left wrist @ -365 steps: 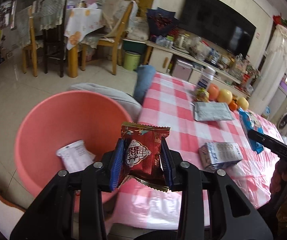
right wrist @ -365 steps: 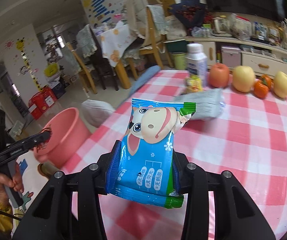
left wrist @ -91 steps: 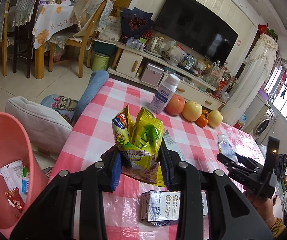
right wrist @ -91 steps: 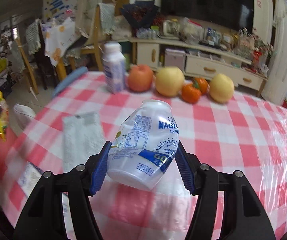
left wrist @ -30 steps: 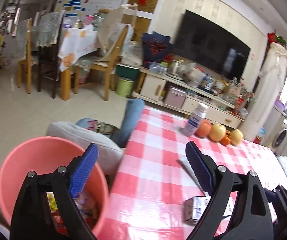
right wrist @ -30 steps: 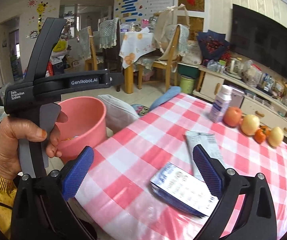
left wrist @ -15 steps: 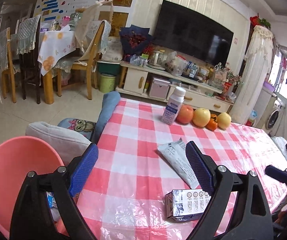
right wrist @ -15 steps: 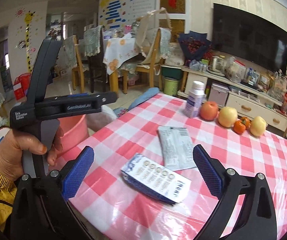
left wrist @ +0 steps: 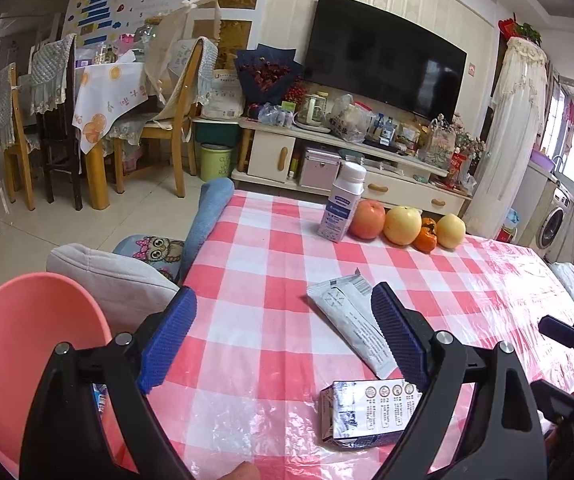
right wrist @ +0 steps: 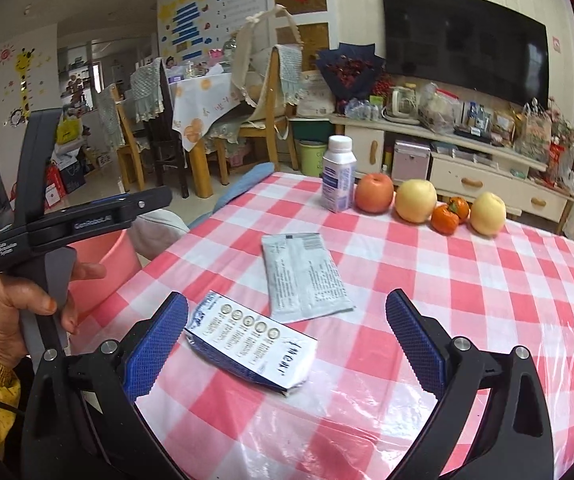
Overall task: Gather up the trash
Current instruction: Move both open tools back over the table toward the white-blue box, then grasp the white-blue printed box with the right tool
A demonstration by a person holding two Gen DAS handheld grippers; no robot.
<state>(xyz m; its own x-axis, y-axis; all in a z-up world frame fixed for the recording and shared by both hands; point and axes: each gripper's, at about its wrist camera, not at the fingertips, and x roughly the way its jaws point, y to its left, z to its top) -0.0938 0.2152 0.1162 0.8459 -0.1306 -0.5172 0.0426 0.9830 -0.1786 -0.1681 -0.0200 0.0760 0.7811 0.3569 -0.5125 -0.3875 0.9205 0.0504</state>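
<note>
Swung back from pink bin [left wrist: 27, 364] with both grippers [left wrist: 283, 340] [right wrist: 287, 340] spread and empty, probably lining up flattened carton [right wrist: 251, 346] just ahead, between right jaws, next needing a close.

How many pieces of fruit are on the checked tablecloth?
4, in a row at the table's far edge right of the white bottle: a red apple, a yellow one, a small orange fruit, another yellow one. A second orange fruit may sit behind.

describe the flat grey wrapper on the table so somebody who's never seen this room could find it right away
On the red-checked table, look between the row of fruit at the far edge and the crushed carton at the near edge. The wrapper lies flat there, touching neither. It alone is a thin silver-grey pouch with small print.
</note>
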